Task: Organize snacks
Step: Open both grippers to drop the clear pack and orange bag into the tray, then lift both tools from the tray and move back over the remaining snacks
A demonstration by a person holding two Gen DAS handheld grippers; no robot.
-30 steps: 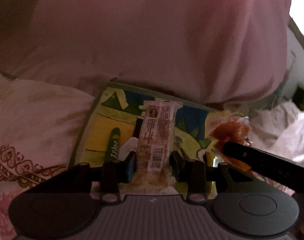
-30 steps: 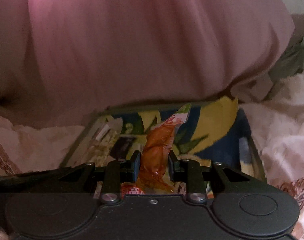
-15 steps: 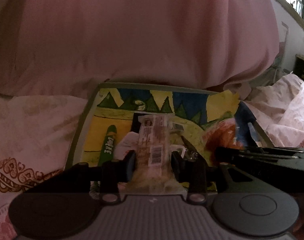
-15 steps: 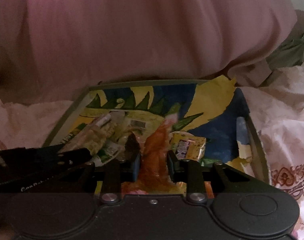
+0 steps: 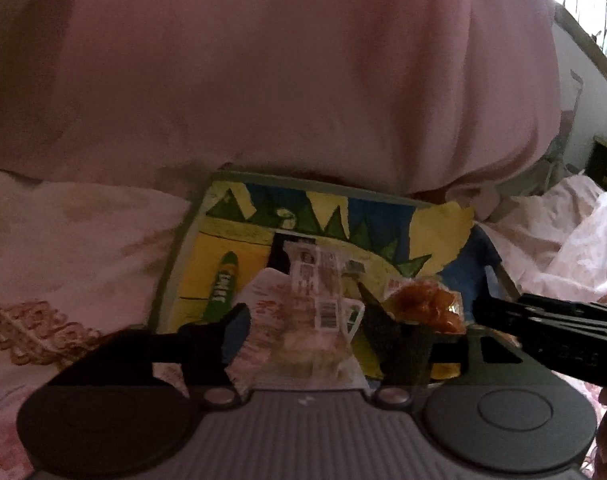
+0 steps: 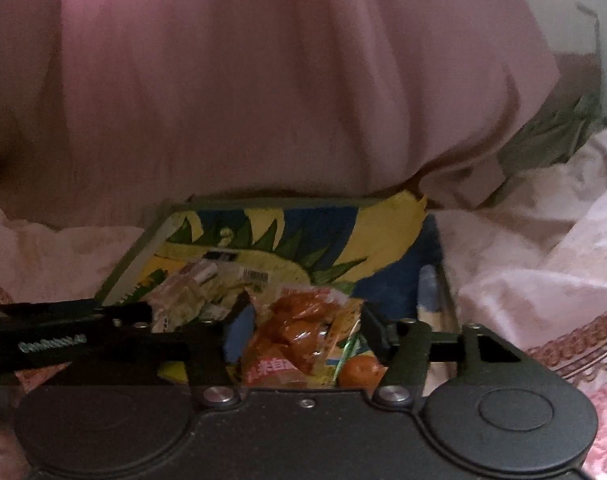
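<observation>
While both jaws are opening off them, the left hand-held gripper [image 5: 303, 332] frames a light, crinkly clear packet [image 5: 317, 300] and the right hand-held gripper [image 6: 299, 336] a soft orange packet [image 6: 303, 332]; I judge the middle the best hold.

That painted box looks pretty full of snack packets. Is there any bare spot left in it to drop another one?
Yes. The box is bare along its far edge below the pink pillow, and in the blue right corner beside the orange packet. The near middle is crowded: the clear packet and orange packet lie there, between opening grippers.
</observation>
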